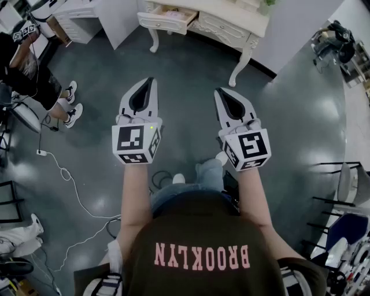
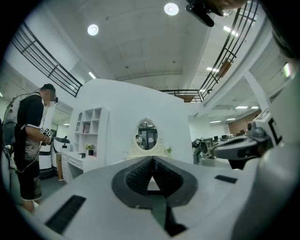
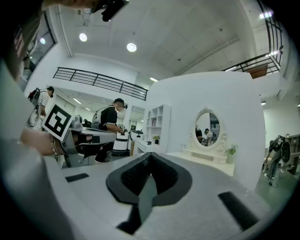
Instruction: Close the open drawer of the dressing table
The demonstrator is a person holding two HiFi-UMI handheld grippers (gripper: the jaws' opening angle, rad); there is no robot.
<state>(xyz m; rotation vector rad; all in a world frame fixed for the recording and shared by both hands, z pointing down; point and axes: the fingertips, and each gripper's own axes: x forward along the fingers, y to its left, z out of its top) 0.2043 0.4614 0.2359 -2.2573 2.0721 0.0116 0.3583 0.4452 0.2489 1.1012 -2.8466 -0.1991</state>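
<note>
over on the far left of the head view a person (image 1: 26, 69) in dark clothes and white sneakers stands on the shiny grey floor (image 1: 191, 75). a thin white cable (image 1: 66, 176) snakes across the floor just below them.

next comes our left gripper (image 1: 151, 80), held out level in front of us. its jaws are pressed together at the tips with nothing in them, just a little triangle gap further back between the dark ribbed pads. looking along it, we see an oval mirror (image 2: 146, 135) straight ahead, with a white shelf unit (image 2: 91, 127) off to its left.

up at the top of the head view, a bit right of the left gripper's tip, sits the drawer (image 1: 165, 22). it's pulled out from the left end of the white dressing table (image 1: 231, 13), with something pinkish inside that we can't make out. both grippers are well apart from it, with a stretch of floor in between.

then the right gripper (image 1: 220, 90), side by side with the left one and also level. its jaws are closed all the way too and hold nothing. further right, near the edge, there's a chair (image 1: 347, 179) with a dark frame.
</note>
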